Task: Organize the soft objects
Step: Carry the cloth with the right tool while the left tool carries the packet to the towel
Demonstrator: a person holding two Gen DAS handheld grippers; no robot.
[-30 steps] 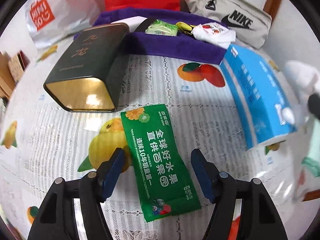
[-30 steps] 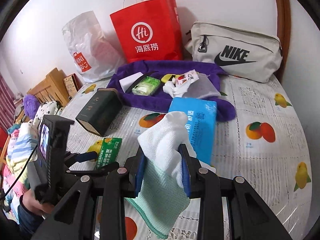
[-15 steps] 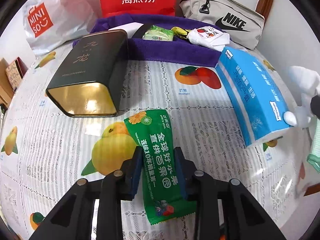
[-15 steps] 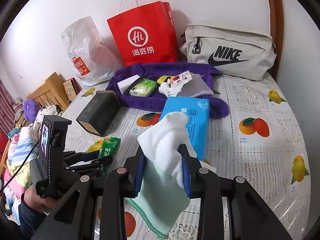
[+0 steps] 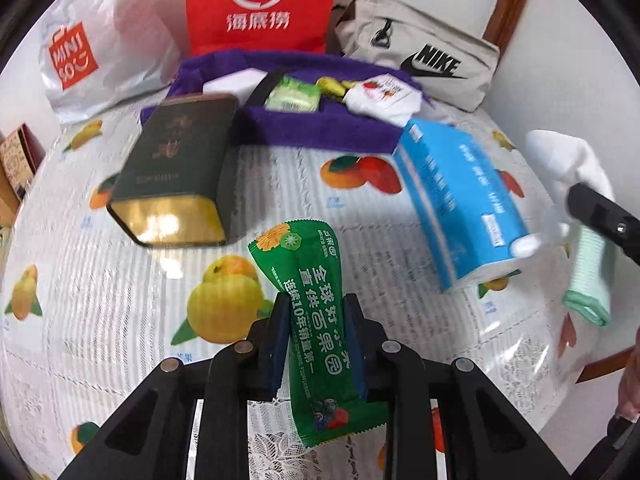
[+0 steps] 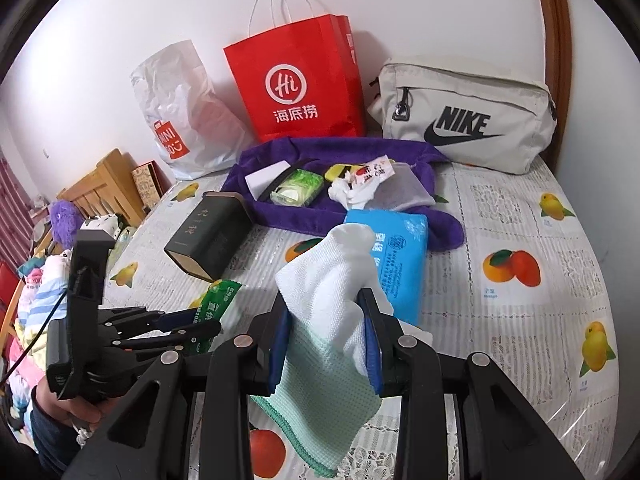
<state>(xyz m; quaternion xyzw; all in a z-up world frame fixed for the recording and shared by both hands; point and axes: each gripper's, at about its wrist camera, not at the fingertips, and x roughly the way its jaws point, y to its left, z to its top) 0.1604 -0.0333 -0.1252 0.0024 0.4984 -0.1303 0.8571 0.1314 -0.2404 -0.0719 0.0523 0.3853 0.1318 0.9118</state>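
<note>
My left gripper [image 5: 317,308] is shut on a green snack packet [image 5: 316,312] and holds it lifted off the fruit-print tablecloth [image 5: 80,320]. The packet also shows in the right wrist view [image 6: 218,304], between the left gripper's fingers [image 6: 188,326]. My right gripper [image 6: 325,312] is shut on a white and mint-green cloth [image 6: 324,320], which hangs down in front; it shows at the right edge of the left wrist view [image 5: 588,264]. A blue tissue pack [image 6: 396,256] lies just beyond the cloth.
A dark green tin [image 5: 176,168] lies left of centre. A purple towel [image 6: 352,152] at the back holds a green pack [image 6: 298,188] and white items. Behind stand a red paper bag [image 6: 296,92], a white plastic bag [image 6: 184,116] and a beige Nike bag [image 6: 468,120].
My left gripper closed on the green packet and lifted it off the cloth. My right gripper kept hold of the cloth and rose slightly.
</note>
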